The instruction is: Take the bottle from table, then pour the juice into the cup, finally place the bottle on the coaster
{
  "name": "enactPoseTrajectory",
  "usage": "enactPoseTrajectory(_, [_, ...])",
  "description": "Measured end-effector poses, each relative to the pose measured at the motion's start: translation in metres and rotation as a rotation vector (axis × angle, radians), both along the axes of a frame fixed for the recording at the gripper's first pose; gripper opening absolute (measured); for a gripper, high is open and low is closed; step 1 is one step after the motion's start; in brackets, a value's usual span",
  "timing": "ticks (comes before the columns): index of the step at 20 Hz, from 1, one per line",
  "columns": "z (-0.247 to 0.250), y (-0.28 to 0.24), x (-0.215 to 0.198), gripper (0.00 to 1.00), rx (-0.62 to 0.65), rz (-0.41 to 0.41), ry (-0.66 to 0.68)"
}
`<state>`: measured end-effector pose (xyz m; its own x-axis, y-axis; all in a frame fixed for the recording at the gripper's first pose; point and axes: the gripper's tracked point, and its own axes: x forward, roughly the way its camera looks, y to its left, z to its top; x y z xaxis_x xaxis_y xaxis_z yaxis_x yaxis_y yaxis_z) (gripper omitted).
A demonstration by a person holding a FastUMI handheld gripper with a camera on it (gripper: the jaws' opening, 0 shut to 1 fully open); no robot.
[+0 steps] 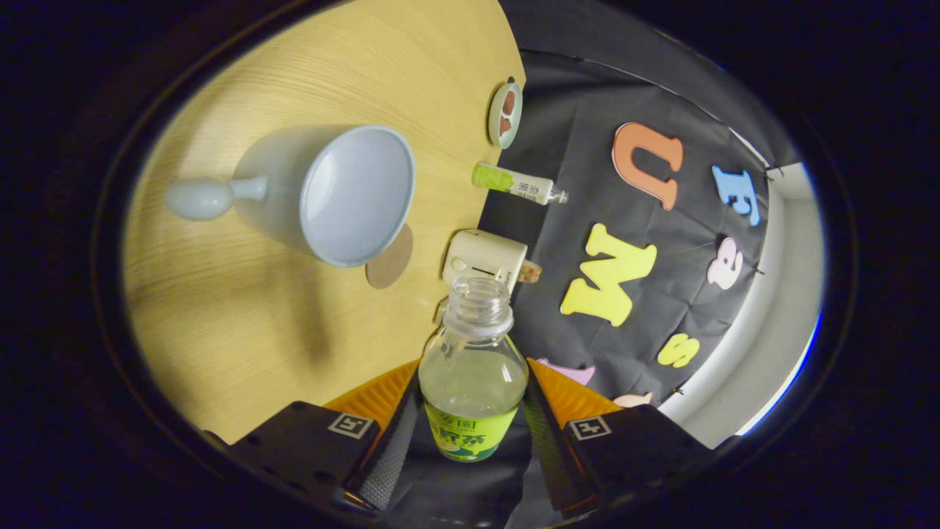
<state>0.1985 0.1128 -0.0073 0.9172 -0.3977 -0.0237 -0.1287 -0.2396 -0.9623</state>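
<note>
Bottle (472, 367) clamped between jaws, beside cup (330, 195)

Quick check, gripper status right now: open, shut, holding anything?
Gripper: shut on the bottle, both fingers pressing its sides; the bottle is uncapped.

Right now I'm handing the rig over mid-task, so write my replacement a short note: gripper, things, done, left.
Gripper: shut on the bottle, cap off, tipped sideways, juice inside.
Cup: on the table, ahead of the bottle's mouth and off to one side, looks empty.
Coaster: flat on the table, partly behind the cup.
Done: bottle picked up.
Left: line the mouth up over the cup, pour, set the bottle on the coaster.
</note>
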Motion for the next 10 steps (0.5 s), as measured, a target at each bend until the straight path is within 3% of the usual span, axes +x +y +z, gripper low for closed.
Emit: enactPoseTrajectory(10, [0.003, 0.008, -0.003, 0.82, -0.081, 0.028, -0.011])
